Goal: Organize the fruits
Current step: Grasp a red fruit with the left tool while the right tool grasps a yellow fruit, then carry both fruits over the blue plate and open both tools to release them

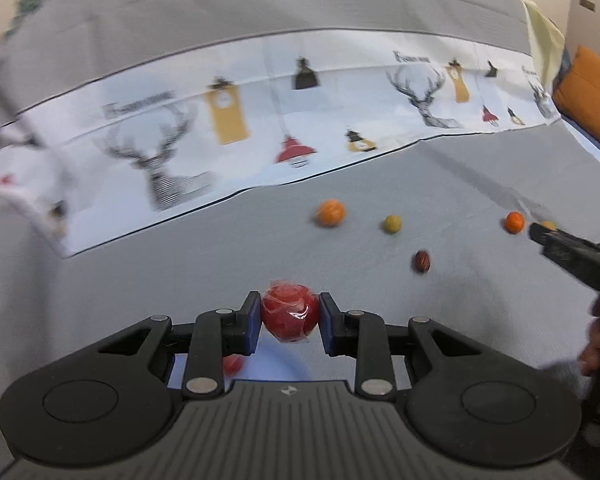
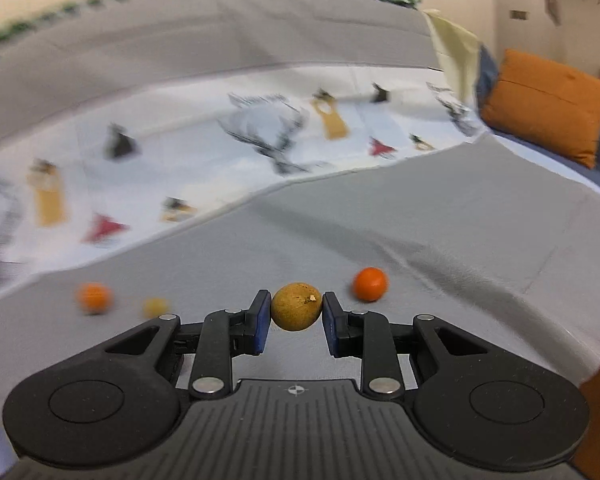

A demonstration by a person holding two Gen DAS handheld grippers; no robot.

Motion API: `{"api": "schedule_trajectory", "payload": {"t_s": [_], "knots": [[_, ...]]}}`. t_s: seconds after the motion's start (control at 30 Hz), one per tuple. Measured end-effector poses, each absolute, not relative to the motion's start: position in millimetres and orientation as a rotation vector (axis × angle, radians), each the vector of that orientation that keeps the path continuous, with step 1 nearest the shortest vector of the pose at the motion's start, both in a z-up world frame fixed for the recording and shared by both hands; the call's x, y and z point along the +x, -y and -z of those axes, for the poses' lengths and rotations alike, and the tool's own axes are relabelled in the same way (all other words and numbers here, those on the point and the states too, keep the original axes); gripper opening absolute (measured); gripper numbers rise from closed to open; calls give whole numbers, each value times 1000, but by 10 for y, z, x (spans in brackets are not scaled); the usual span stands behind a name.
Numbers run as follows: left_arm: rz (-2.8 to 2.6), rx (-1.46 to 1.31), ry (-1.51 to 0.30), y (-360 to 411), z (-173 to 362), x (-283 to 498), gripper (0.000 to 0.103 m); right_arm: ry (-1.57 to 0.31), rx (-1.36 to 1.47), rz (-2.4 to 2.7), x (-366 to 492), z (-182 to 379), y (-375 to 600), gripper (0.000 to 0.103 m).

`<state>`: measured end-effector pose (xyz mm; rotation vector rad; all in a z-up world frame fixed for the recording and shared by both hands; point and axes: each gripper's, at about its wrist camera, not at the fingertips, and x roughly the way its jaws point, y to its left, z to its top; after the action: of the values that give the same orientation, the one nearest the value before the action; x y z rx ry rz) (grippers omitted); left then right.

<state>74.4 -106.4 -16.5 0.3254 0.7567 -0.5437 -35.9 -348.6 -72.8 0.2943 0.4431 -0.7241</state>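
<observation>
My left gripper (image 1: pixel 289 316) is shut on a red fruit wrapped in clear film (image 1: pixel 289 312) and holds it over a white plate with a blue rim (image 1: pixel 296 368). Another red fruit (image 1: pixel 233 364) lies on that plate, partly hidden. My right gripper (image 2: pixel 296 312) is shut on a round yellow-brown fruit (image 2: pixel 296 306) above the grey cloth. In the left wrist view the right gripper (image 1: pixel 540 234) reaches in from the right. Loose on the cloth lie an orange fruit (image 1: pixel 331 212), a yellow-green fruit (image 1: pixel 392 224), a dark red fruit (image 1: pixel 422 261) and a small orange fruit (image 1: pixel 515 222).
A white runner printed with deer and lamps (image 1: pixel 240 128) lies across the grey cloth behind the fruits. An orange cushion (image 2: pixel 540 104) sits at the far right. In the right wrist view an orange fruit (image 2: pixel 370 284) lies right of the fingers; two more (image 2: pixel 95 297) (image 2: pixel 155 306) lie left.
</observation>
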Motion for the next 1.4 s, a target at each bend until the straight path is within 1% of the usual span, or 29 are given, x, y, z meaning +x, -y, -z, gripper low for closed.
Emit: {"api": "schedule_trajectory", "payload": {"t_s": [0.13,0.33,0.47,0.63,0.87,1.1,1.4], "knots": [[462,322,-754,490,-80,276,33,-464,275,537,-918,339,2936,29],[368,256,-765,-210,-263,-355,33,-500,228,352,-1511,50,2195,29],[359,201,-765,-476,-326,-688,33,-482,179,250,-1720,-129,1761,29],[378,169,-743,-627,-372,-1036,33,-420,85,149,-1964,-334,1356,29],[384,126,-679,-788,-517,-1296,33,-395,20,95,-2201,-437,1080,29],[379,107,-660,-845,-579,-1369,33,-383,12,93,-2254,-468,1045,29],[377,113,-678,-830,-546,-1307,33,-398,16,89,-2220,-436,1053,29]]}}
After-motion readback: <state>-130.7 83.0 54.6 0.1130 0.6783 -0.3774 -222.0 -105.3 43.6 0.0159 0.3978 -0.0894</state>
